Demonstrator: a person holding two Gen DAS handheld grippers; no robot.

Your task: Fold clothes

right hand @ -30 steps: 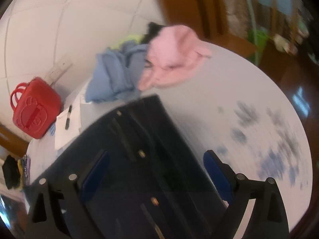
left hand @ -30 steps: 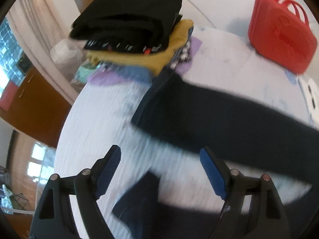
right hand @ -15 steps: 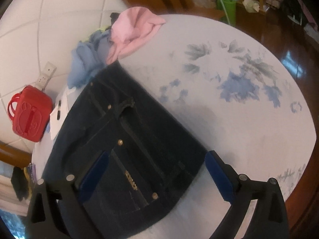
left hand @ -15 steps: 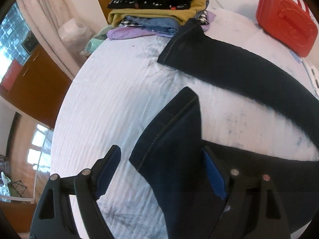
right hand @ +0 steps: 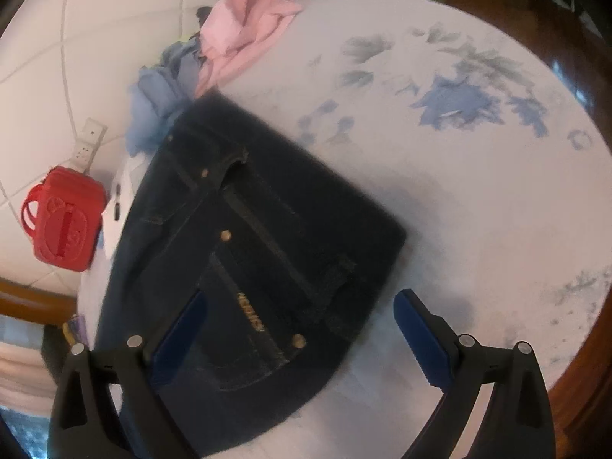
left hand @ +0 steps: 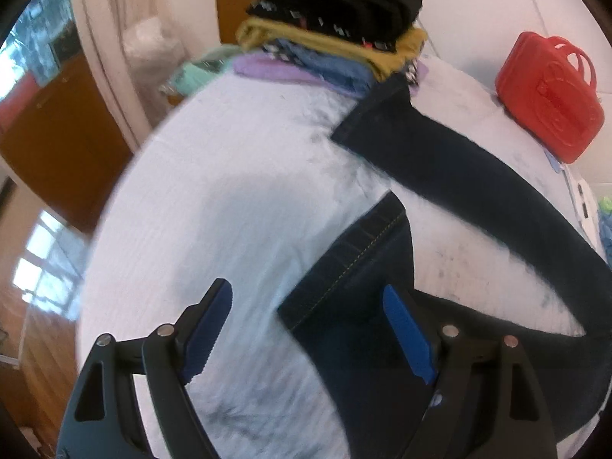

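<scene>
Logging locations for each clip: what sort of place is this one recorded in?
Most likely a home room: a round table under a floral tablecloth, dark jeans spread on it beside a folded clothes stack, with white tiled walls and wood flooring.

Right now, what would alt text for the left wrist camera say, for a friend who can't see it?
An open left gripper hovers over dark blue jeans spread on a white tablecloth, one leg hem between its blue-padded fingers. Behind sit a stack of folded clothes and a red bag.
</scene>
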